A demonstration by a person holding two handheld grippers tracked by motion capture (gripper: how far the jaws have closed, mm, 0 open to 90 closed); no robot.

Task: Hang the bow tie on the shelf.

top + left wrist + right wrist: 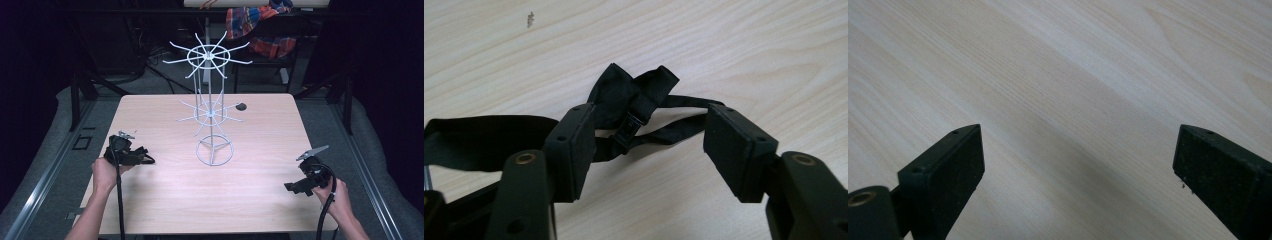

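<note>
A black bow tie (634, 95) lies on the pale wooden table (210, 200), its knot and clasp facing me and its strap (484, 140) trailing off to the left. My left gripper (649, 135) is low over it with the jaws half apart, one on each side of the tie. The left pad (574, 145) overlaps a wing of the tie, and neither pad visibly squeezes it. In the high view the left gripper (145, 157) sits near the table's left edge. My right gripper (295, 187) rests open at the front right, with only bare wood between its pads (948, 170).
A white wire display stand (210, 115) with two tiers of radiating arms rises at the table's centre back. A small dark item (241, 106) hangs at the tip of a lower arm. A plaid cloth (255, 25) lies on a chair beyond the table.
</note>
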